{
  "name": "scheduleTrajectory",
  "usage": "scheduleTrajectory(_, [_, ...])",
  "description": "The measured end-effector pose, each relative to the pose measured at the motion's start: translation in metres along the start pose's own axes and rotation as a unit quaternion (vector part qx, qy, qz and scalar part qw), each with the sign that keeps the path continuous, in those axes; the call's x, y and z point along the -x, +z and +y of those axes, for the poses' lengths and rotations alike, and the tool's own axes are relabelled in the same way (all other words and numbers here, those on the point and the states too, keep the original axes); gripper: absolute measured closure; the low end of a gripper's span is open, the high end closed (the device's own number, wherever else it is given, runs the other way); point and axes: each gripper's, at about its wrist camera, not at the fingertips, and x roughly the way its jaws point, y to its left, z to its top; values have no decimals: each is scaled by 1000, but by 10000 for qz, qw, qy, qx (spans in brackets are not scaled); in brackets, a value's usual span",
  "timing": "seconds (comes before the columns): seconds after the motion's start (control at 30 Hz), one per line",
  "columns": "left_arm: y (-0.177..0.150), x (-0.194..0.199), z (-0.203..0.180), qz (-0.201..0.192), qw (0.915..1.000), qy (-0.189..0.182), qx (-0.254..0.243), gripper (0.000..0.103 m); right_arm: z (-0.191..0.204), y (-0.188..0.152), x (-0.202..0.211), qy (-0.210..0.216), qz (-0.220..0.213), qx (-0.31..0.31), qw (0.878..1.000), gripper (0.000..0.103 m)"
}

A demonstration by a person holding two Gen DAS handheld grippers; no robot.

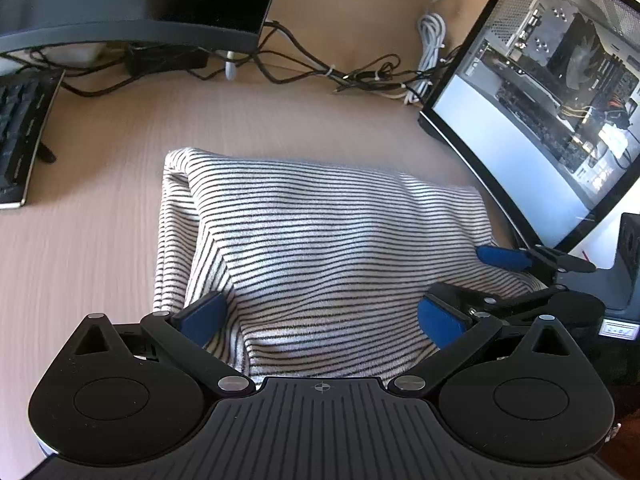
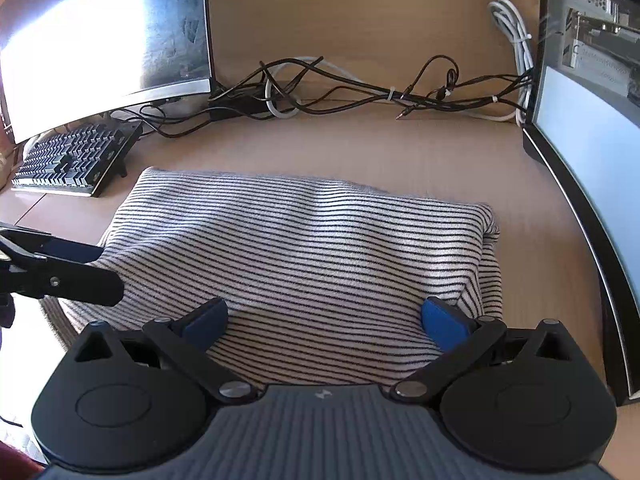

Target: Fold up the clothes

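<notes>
— Both tools, what are they doing?
— My left tool (image 1: pixel 322 320) and right tool (image 2: pixel 324 320) gape wide over the near hem, gripping nothing.
— And the garment?
— A black-and-white striped top (image 2: pixel 304 256), folded into a thick rectangle, lies mid-tabletop (image 1: pixel 100 232), its sides doubled under.

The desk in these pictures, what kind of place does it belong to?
Most likely a home or office computer desk. A keyboard sits below a curved monitor, a glass-sided computer case stands at the right, and cables run along the back, behind the striped garment.
</notes>
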Motion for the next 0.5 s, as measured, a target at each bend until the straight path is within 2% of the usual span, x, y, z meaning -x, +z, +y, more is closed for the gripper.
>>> scheduleTrajectory(0.17, [22, -19, 9, -51, 9997, 55, -221, 0, -2, 2, 7, 248, 251, -193, 9992, 0])
scheduleTrajectory(0.37, [66, -55, 16, -94, 9986, 241, -467, 0, -4, 8, 20, 995, 595, -467, 9922, 0])
scheduleTrajectory(0.43, [73, -49, 17, -145, 9992, 205, -311, 0, -5, 16, 29, 1074, 502, -472, 9918, 0])
scheduleTrajectory(0.5, [76, -36, 19, -248, 9996, 130, -85, 0, -9, 28, 42, 911, 118, -348, 9952, 0])
